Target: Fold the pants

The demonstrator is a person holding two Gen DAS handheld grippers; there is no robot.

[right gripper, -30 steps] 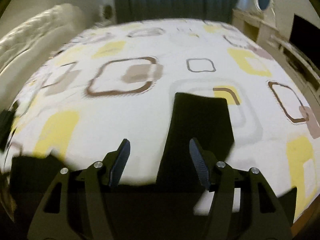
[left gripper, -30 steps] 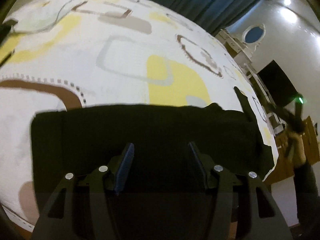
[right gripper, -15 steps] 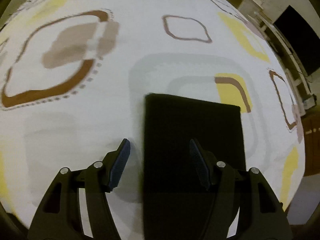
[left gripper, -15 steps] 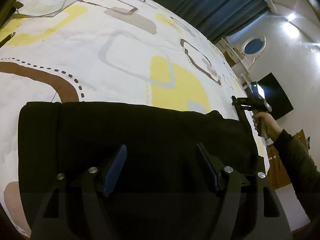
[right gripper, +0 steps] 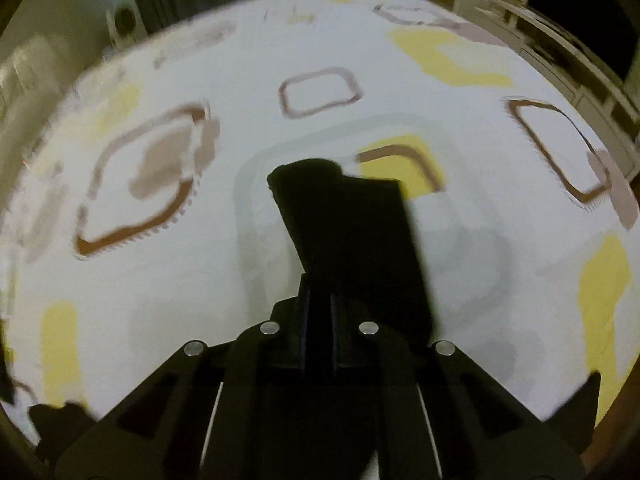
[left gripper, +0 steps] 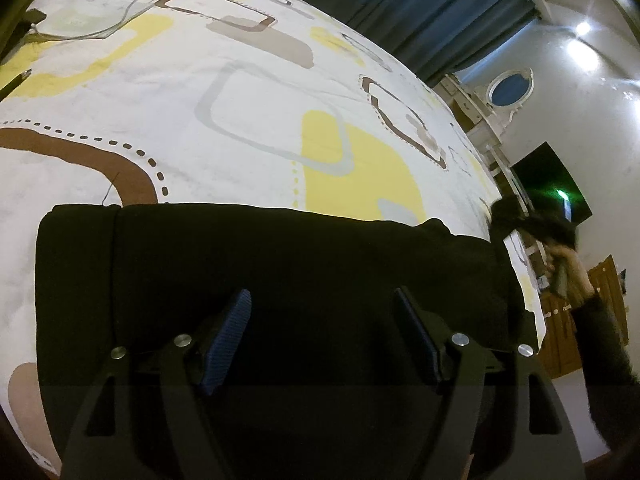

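Observation:
Black pants [left gripper: 280, 260] lie flat across the near edge of a patterned bed [left gripper: 248, 92]. My left gripper [left gripper: 322, 296] hovers just over their wide part, open, with the cloth below the fingers and not pinched. In the right wrist view one trouser leg [right gripper: 352, 220] stretches away from me, its far end curled up. My right gripper [right gripper: 319, 296] is shut on the near part of that leg. The left wrist view shows that gripper as a dark blur [left gripper: 516, 220] at the pants' right end, held by a hand [left gripper: 568, 264] in a dark sleeve.
The white bedspread [right gripper: 160, 280] with yellow, brown and grey shapes fills both views. Dark curtains [left gripper: 420, 8] hang behind the bed. A white dresser [left gripper: 476, 100] and a black screen [left gripper: 548, 188] stand to the right. A thin cable [left gripper: 120, 24] lies at the bed's far left.
My right gripper's jaws closed onto the trouser leg and the view swung and blurred, the leg's far end now curling up. The left jaws widened a little; that hand stayed put.

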